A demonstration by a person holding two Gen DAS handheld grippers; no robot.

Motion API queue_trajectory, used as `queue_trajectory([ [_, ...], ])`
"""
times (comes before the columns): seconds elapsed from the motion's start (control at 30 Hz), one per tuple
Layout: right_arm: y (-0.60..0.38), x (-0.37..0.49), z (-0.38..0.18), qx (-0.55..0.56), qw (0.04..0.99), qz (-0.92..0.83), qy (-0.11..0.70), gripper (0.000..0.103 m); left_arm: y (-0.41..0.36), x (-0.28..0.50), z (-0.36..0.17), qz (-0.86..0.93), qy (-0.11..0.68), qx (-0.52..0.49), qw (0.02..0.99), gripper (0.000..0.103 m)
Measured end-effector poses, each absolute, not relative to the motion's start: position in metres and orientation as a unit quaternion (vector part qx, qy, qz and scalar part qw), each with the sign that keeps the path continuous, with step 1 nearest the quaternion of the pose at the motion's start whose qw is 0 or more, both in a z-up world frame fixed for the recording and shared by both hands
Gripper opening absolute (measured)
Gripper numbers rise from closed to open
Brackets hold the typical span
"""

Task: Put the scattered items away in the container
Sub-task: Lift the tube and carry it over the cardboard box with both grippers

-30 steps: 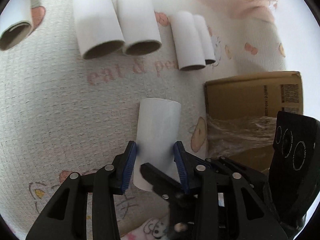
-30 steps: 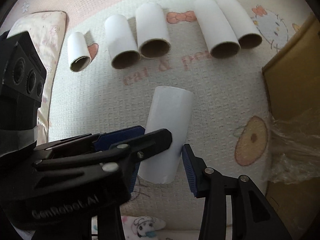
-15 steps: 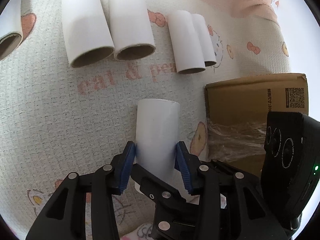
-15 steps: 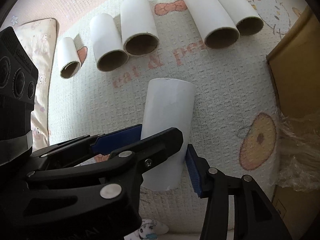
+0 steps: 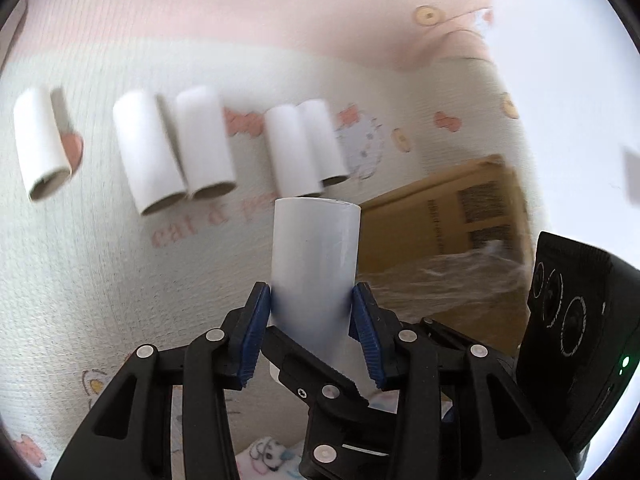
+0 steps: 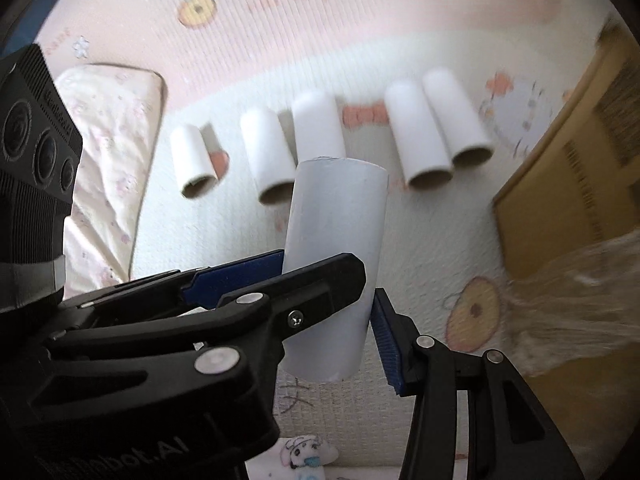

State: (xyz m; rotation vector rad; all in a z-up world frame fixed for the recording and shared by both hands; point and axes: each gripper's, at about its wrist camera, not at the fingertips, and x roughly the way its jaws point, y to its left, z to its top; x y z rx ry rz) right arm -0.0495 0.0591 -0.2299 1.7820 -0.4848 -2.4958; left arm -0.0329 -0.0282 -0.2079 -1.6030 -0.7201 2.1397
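Note:
A white cardboard tube (image 5: pixel 314 264) hangs above the patterned blanket, held from two sides. My left gripper (image 5: pixel 312 320) is shut on its lower part, with a blue pad pressing on each side. My right gripper (image 6: pixel 320 312) is shut on the same tube (image 6: pixel 336 240), and one black finger (image 6: pixel 304 300) crosses in front of it. Several more white tubes (image 5: pixel 160 156) lie in a row on the blanket beyond, open ends towards me. A brown cardboard box (image 5: pixel 440 220) with crumpled clear film stands to the right, also the box (image 6: pixel 568 152) at the right edge of the right wrist view.
The cream and pink cartoon blanket (image 5: pixel 100 280) covers the whole surface. A small pale pillow (image 6: pixel 108 160) lies at the left in the right wrist view. Bare blanket lies between the row of tubes and the grippers.
Both grippers have risen with the tube, lifting it off the blanket. The row of tubes and the box now look farther away and lower in both views.

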Motion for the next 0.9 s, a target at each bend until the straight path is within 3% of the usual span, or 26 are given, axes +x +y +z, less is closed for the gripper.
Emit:
queue_trajectory([
  [0.6,0.068,0.008,-0.122,0.444,-0.015,-0.890,-0.100,0.044,0.016,0.002,-0.090,0.826,-0.202,-0.471,0.235,0.046],
  [0.9,0.101,0.028,-0.089,0.400,-0.041,-0.908,-0.115,0.044,0.059,-0.004,-0.051,0.838,-0.155,-0.453,0.262,0.046],
])
